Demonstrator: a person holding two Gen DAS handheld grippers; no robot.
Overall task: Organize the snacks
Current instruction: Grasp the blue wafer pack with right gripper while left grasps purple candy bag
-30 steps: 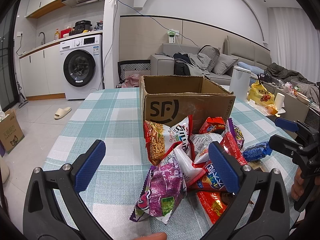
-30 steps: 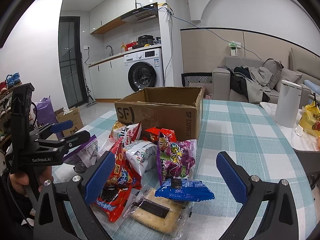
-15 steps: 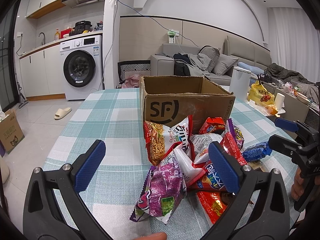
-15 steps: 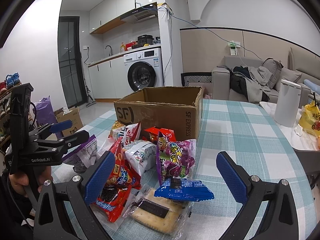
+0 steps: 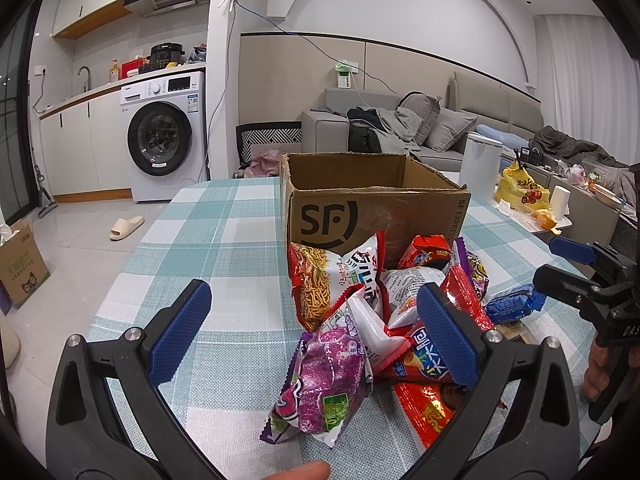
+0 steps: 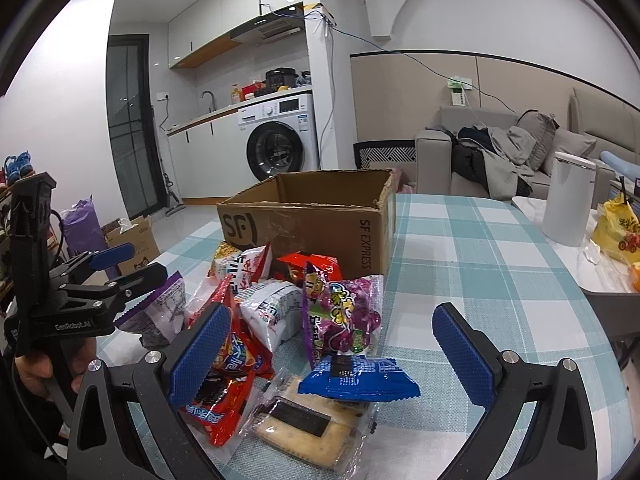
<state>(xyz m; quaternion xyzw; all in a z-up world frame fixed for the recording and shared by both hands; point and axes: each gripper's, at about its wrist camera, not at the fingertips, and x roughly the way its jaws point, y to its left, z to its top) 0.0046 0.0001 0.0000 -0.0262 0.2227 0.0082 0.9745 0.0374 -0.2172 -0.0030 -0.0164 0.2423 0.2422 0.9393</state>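
Open SF box (image 5: 376,216) on table (image 5: 224,240), interior hidden, snack packets (image 6: 288,320) piled just in front, both grippers' fingers (image 5: 180,336) (image 6: 200,356) spread, empty.

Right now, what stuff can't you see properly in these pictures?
- Bottom of the cardboard box: both views, hidden by its own walls, so what's inside is unknown.
- Red packet: left view, partly behind the left gripper finger.
- Cracker pack: right view, partly under the blue packet.
- Small print on the packets: too tiny to read.
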